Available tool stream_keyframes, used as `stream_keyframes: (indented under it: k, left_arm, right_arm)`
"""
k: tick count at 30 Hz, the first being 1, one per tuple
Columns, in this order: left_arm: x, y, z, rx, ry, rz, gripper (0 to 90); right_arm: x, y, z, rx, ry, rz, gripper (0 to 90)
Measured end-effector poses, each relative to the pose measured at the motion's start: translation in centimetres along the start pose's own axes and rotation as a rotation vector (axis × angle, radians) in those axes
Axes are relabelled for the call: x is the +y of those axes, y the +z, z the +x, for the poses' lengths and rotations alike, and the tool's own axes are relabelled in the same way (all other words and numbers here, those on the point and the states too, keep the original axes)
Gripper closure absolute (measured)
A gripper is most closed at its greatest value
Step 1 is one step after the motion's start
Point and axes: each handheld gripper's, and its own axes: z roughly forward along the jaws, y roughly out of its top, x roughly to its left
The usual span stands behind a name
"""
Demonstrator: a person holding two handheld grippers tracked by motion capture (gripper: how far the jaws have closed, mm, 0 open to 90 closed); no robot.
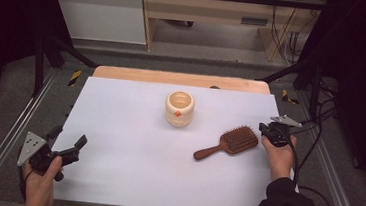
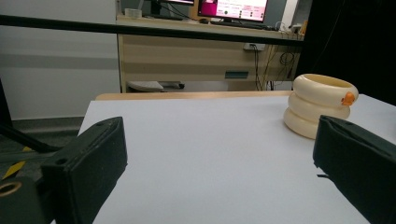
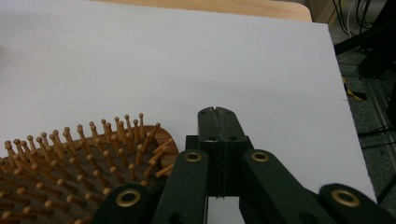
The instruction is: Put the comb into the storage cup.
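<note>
Black and pressed flat together, the two jaws of the right gripper [image 3: 218, 111] meet along a thin seam with nothing between them. Just to their left in the right gripper view lies the wooden hairbrush [image 3: 79, 163], bristles up, its rounded head edge right beside the jaw tips; whether it touches them I cannot tell. From the high view the right gripper [image 1: 264, 129] sits at the far right end of the hairbrush [image 1: 227, 143], whose handle runs away from the gripper toward the person's side and the middle of the white sheet [image 1: 132, 144]. The person's right hand [image 1: 279, 154] holds the gripper from behind, with a dark sleeve below it.

Farther out from that gripper, beyond the brush head and toward the middle of the sheet, stands a cream pot [image 1: 179, 107] made of stacked rings with a small orange mark on its side, well apart from the brush.

At the opposite edge of the sheet, the left gripper [image 1: 69, 149] stands with its jaws wide apart and holds nothing. In the left gripper view the cream pot [image 2: 321, 105] shows ahead, above the right-hand jaw.
</note>
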Motion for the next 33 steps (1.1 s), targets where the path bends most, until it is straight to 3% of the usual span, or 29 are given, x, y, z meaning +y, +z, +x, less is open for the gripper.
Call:
stream_keyframes:
  k: [6,15,19,24,27,33]
  left_arm:
    - [-0.1,0.2,-0.3,-0.004,0.027,0.013,3.1]
    - [-0.3,0.2,-0.1,0.013,0.013,0.025,3.1]
    - [-0.4,0.3,0.0,0.016,0.008,0.027,3.1]
    - [-0.4,0.3,-0.1,0.01,0.009,0.029,3.2]
    - [-0.4,0.2,-0.1,0.007,0.01,0.026,3.2]
    - [-0.3,0.2,-0.1,0.005,0.009,0.023,3.3]
  right_arm:
    - [-0.1,0.7,-0.5,0.003,0.019,0.031,90.0]
    - [0.5,1.5,-1.2,0.018,0.028,0.056,90.0]
    - [0.4,2.1,-1.3,0.033,0.037,0.093,90.0]
    - [0.0,2.6,-1.1,0.037,0.013,0.13,90.0]
    - [-0.3,3.1,-0.5,0.066,-0.014,0.15,90.0]
    - [-0.4,3.3,0.0,0.09,-0.038,0.141,90.0]
